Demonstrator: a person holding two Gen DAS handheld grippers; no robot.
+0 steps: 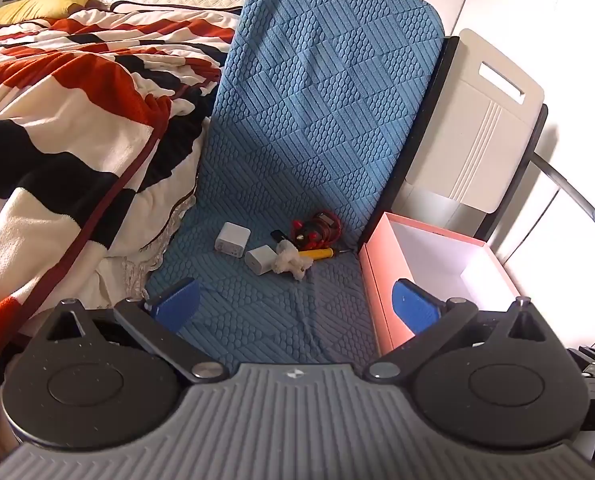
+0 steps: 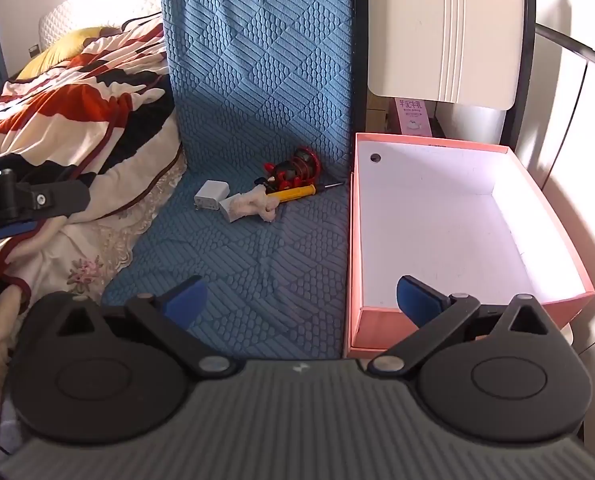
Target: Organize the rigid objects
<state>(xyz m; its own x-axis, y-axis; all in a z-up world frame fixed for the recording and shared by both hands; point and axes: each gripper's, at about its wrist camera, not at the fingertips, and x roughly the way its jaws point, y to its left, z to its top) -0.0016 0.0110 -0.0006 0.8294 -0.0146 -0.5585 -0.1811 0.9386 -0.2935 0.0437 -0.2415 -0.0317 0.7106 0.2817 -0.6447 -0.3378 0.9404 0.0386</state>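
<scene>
A small heap of rigid items is lying on the blue textured mat (image 1: 281, 184), well ahead of both grippers and near the fold where the mat is rising against the backing. Two white charger blocks (image 1: 233, 239) (image 2: 211, 196) are sitting side by side at the left of the heap, one just in front of the other (image 1: 260, 260). A yellow-handled screwdriver (image 1: 317, 255) (image 2: 293, 193) is lying with its thin metal tip pointing toward the pink box (image 1: 371, 280) (image 2: 351, 264). Behind it a red and black coiled object (image 1: 317, 228) (image 2: 295, 168) is resting; what exactly it is cannot be made out. A small black stick (image 1: 278, 235) is peeking out beside it, partly covered. A fluffy cream-coloured piece (image 1: 291, 262) (image 2: 257, 204) is lying over the second charger and the screwdriver's handle end, hiding parts of both.

The pink box, white inside, is standing open just right of the mat, touching its edge. A striped red, black and cream blanket (image 1: 69, 120) (image 2: 77, 100) is bunching up on the bed at the left, and a white panel (image 1: 477, 120) (image 2: 445, 32) is leaning behind the box.

The left gripper (image 1: 295, 308) is hovering with its blue-padded fingers spread wide, holding nothing. The right gripper (image 2: 301, 300) is likewise standing wide apart and empty, its right finger (image 2: 415, 300) overlapping the box's near corner. In the right wrist view the left gripper is showing only as a cut-off black body at the left edge.
</scene>
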